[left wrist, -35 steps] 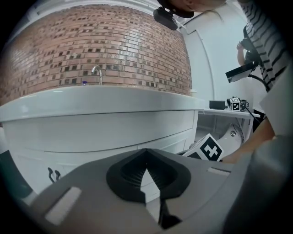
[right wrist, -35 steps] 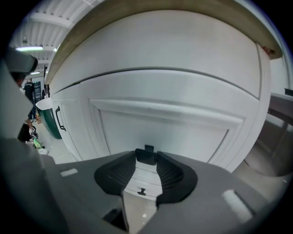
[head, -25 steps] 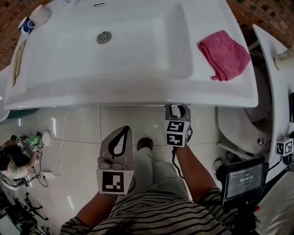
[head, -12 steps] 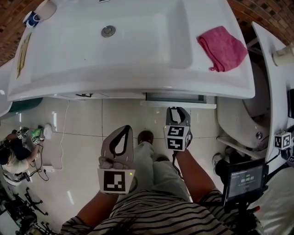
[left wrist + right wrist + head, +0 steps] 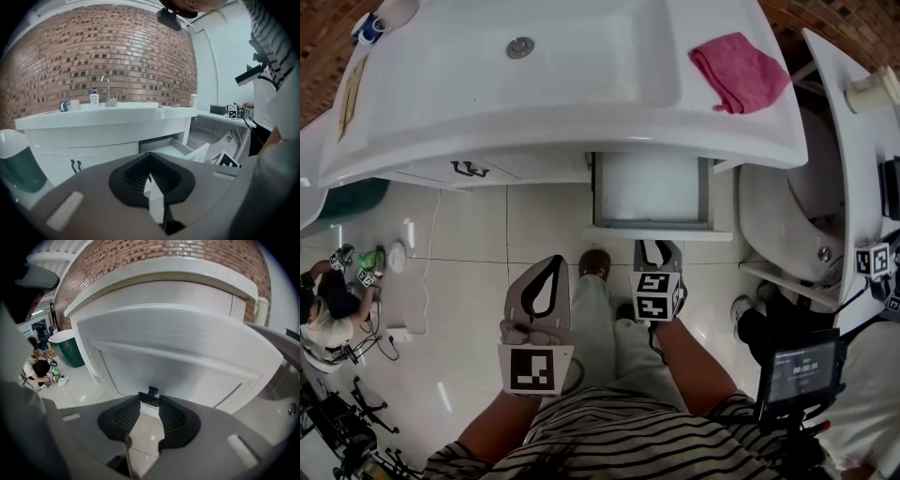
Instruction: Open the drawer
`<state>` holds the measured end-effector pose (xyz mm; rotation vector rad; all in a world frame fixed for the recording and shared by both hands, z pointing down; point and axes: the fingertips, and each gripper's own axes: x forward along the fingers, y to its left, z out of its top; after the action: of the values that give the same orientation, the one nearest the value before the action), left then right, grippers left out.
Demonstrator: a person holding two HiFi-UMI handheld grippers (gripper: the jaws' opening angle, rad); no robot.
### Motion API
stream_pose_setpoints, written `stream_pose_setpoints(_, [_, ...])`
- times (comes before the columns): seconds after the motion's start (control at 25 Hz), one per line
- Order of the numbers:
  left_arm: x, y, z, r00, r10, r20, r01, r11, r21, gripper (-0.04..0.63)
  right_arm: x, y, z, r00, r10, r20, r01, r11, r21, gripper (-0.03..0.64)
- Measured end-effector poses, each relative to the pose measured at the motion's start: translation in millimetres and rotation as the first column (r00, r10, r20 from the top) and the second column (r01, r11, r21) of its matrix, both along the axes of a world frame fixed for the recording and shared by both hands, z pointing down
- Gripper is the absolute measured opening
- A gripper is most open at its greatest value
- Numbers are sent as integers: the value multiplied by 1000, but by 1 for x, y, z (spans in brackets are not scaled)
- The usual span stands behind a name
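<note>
Found the drawer [image 5: 649, 187] drawn well out from the white vanity below the sink [image 5: 534, 103], on its right-hand side, the pale bare inside open to the head view and the front panel [image 5: 187, 352] out over the floor tiles. Read the opening as mostly done; could not tell from these views of any travel left on the runners.

Saw the small dark handle [image 5: 149, 397] on the panel pinched by the right gripper [image 5: 659, 251], jaws closed on it from both sides. Judged the remainder as slight: perhaps a last bit of pull, then letting go of the handle.

Noted the left gripper [image 5: 549, 274] low and to the left, well apart from the drawer, jaws pressed together on nothing.

Farther out, saw the cupboard door [image 5: 469, 169] beside the drawer shut, and the pink cloth [image 5: 739, 67] lying on the sink's rim.
</note>
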<state>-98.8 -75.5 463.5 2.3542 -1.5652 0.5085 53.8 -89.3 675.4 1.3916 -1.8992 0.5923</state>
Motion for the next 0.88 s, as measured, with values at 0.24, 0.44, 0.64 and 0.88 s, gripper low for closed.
stream_pose_setpoints(0.24, [3, 22, -4, 1000, -7, 4, 7, 1000, -2, 15, -1, 39, 2, 1000, -5, 10, 6, 999, -32, 123])
stream_pose_setpoints(0.44, [7, 38, -10, 1000, -14, 10, 14, 1000, 15, 15, -1, 47, 2, 1000, 6, 28, -5, 999, -40, 120])
stream_pose_setpoints(0.64, [13, 56, -23, 999, -26, 29, 26, 1000, 17, 15, 5, 52, -2, 1000, 5, -1, -5, 997, -81, 126])
stream_pose_setpoints(0.88, [14, 85, -95, 998, -47, 45, 44, 997, 57, 15, 14, 78, -104, 1000, 2, 1, -2, 1000, 6, 8])
